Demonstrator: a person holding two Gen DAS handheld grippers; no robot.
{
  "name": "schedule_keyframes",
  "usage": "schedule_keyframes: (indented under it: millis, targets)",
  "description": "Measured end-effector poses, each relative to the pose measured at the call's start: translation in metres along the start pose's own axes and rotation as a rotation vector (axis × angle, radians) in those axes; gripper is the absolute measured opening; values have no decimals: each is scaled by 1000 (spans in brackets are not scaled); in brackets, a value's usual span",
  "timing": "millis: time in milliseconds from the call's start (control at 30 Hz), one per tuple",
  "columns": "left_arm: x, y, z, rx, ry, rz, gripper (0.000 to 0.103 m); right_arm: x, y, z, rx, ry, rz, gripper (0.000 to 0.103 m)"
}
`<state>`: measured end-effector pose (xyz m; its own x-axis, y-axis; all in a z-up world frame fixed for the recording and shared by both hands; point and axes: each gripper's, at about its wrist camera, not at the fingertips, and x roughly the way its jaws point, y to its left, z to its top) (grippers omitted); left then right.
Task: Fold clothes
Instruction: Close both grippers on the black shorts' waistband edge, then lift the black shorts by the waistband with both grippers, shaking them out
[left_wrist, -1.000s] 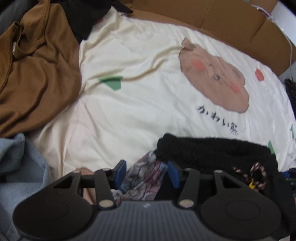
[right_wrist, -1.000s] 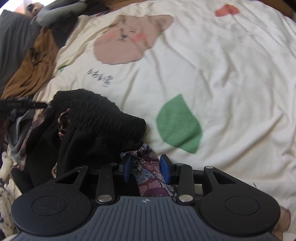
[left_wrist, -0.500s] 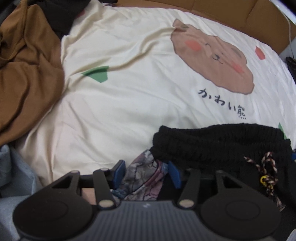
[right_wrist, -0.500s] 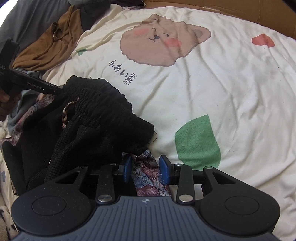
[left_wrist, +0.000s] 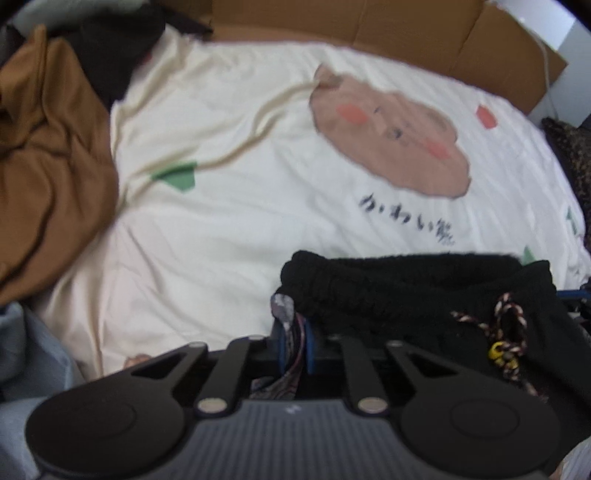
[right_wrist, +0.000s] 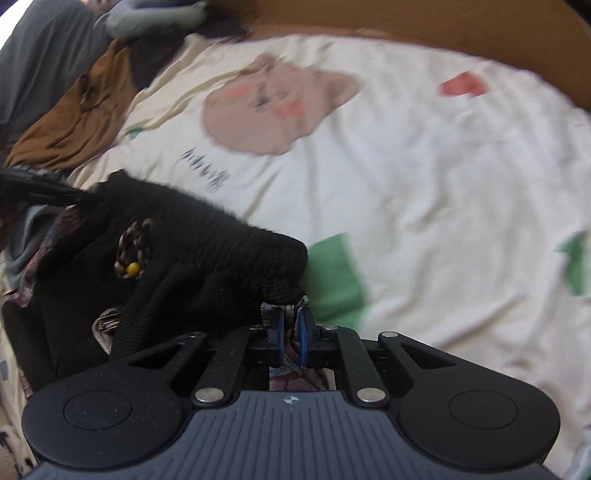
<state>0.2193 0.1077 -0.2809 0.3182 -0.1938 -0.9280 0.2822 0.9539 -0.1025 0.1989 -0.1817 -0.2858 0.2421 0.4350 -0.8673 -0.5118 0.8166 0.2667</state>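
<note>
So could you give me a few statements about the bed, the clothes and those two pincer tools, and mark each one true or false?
1. The left gripper is shut on a strip of purple-grey patterned cloth. True.
2. The right gripper hangs open over bare sheet. False: its blue pads pinch the same patterned fabric.
3. The black ribbed-waist garment carries a braided drawstring with a yellow bead. True.
4. The cream bedsheet shows a blue rabbit. False: the print is a brown bear face with pink cheeks.
5. A brown garment lies crumpled at the sheet's left edge. True.
</note>
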Motion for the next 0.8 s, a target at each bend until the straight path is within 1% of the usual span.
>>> schedule_keyframes:
  millis: [167,300,500,600,700,800]
  targets:
    - [-22,-18,26,67,-68,-40,10,-33,-13,9,-31,-51,-69,4]
    - [-34,-32,47,101,-127,-40,9,-49,-17,21,-57,-72,-121,3]
    - [-38,-47,70,158,-174,-36,9,-66,-27,42,-72,-105,-186,1]
    - [-41,-47,84,161,-200,-33,9,-73,-31,57,-87,-121,-200,1]
    - [-34,-48,92,169,-188,-31,9,-69,-34,70,-95,-115,-201,1]
    - [-11,-48,92,181,-135,-24,9,-53,-41,72,-72,-83,-179,1]
